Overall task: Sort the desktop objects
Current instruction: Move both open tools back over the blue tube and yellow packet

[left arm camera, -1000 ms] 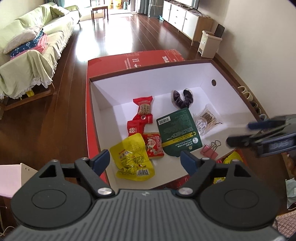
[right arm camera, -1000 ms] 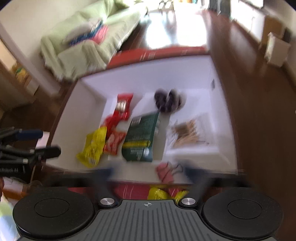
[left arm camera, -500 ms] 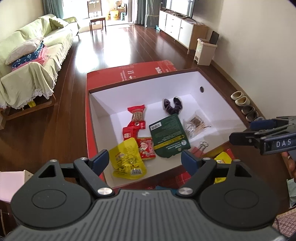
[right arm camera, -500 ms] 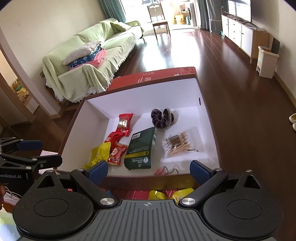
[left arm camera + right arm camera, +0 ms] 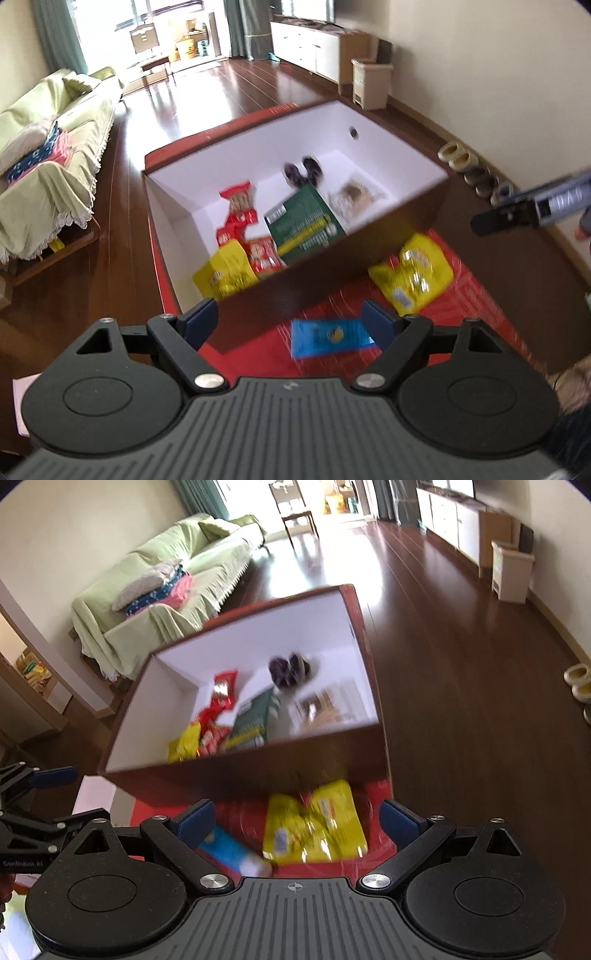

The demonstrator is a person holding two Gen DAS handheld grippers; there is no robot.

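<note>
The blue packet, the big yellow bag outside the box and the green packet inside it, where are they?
blue packet point(image 5: 330, 338), left wrist view, its middle.
yellow bag point(image 5: 317, 829), right wrist view, its crinkled front.
green packet point(image 5: 304, 223), left wrist view, its printed face.

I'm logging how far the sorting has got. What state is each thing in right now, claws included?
Left claw: open, empty.
Right claw: open, empty.
Box: open-topped, partly filled.
Green packet: inside the box, lying flat.
Red snack packs: inside the box.
Dark hair tie: inside the box, near the back.
Yellow bag: outside the box, on the red surface.
Blue packet: outside the box, lying flat.
</note>
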